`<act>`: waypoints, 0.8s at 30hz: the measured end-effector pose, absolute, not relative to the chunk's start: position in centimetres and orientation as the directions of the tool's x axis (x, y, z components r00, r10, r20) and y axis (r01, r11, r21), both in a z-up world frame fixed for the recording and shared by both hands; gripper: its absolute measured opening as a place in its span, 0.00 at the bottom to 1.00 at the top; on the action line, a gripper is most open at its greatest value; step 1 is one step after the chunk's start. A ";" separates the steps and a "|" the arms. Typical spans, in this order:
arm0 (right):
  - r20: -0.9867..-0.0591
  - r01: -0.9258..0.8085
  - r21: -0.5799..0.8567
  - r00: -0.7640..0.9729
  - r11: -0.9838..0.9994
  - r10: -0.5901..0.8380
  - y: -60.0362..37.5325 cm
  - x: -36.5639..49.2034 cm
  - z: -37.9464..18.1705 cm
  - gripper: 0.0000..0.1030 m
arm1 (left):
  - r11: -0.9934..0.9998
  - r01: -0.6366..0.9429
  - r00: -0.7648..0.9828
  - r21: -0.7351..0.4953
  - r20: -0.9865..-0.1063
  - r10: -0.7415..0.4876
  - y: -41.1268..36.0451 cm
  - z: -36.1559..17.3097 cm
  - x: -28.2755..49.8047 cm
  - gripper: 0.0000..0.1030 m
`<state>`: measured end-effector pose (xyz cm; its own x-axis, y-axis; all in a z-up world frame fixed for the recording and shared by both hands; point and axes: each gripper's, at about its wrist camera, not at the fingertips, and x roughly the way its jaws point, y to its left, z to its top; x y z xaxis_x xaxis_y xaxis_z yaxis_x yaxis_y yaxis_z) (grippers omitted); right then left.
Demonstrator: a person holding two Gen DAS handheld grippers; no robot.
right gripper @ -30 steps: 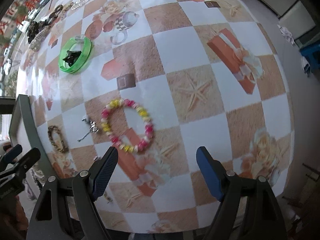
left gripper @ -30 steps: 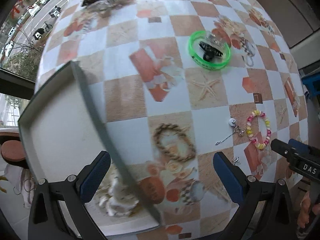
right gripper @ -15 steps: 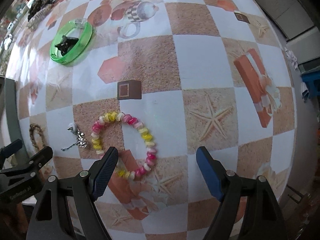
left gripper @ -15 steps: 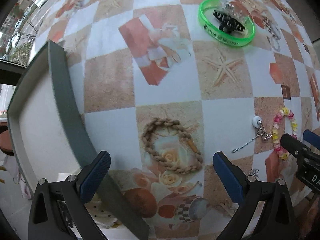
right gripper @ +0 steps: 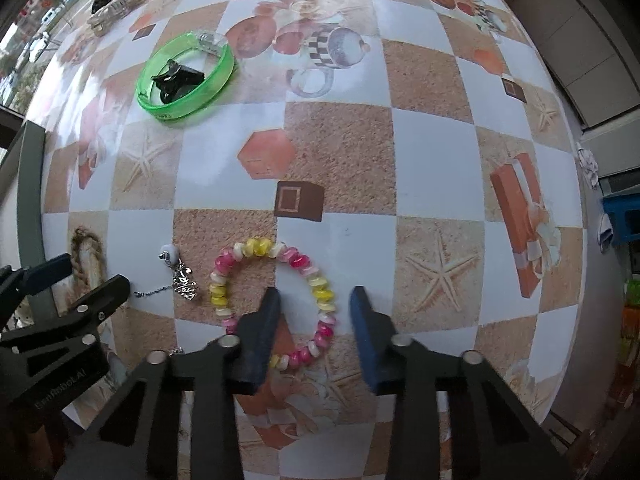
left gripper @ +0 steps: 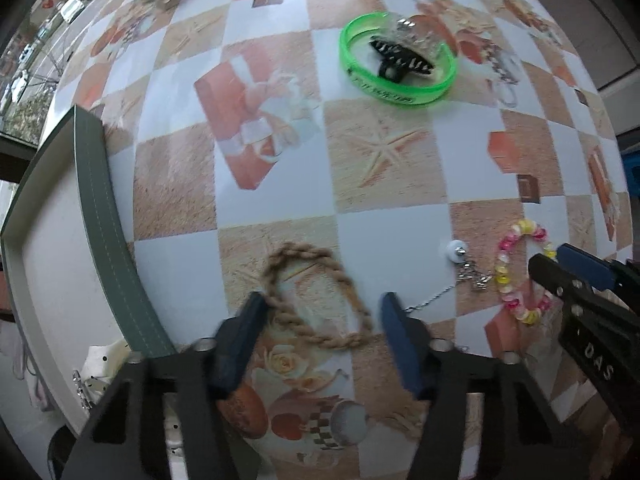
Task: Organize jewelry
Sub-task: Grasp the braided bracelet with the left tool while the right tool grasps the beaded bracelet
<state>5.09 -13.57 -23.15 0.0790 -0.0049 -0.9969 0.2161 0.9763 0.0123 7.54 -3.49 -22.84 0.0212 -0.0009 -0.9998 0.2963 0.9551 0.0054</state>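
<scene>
Both claws point down at the bench [right gripper: 432, 148], and both are closing. The left claw [left gripper: 322, 322] is half-narrowed astride the near end of the braided rope bracelet [left gripper: 316, 296], one pad touching or nearly touching the braid at its 9 o'clock side; whether the braid is pinched yet is unclear. The right claw [right gripper: 314, 312] is narrow around the 4 o'clock arc of the pink-and-yellow bead bracelet [right gripper: 276, 300], pads not visibly pressing on it.

Risks, as I judge them: the glossy oilcloth is slick, so round glassy beads could roll from under a pad and the elastic loop skid away. The rope is soft and floppy; a pinch on one strand may leave it dangling and snagging the tray rim. The fine silver chain with its white bead [left gripper: 456, 276] lies between the two bracelets, its tail just beside the left claw's right pad, and could be dragged along.

The grey stitched tray [left gripper: 100, 208], white-lined, sits at 9 o'clock. The translucent green bangle [left gripper: 396, 64], a rigid hoop around a black clip [left gripper: 400, 60], rests at 12 o'clock, well apart
</scene>
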 end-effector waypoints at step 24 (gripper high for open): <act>-0.970 0.361 0.231 0.155 0.904 0.185 -22.5 3.3 -19.3 0.09 | 0.964 0.237 0.079 -0.123 -0.986 -0.145 1.8 -15.9 6.9 0.14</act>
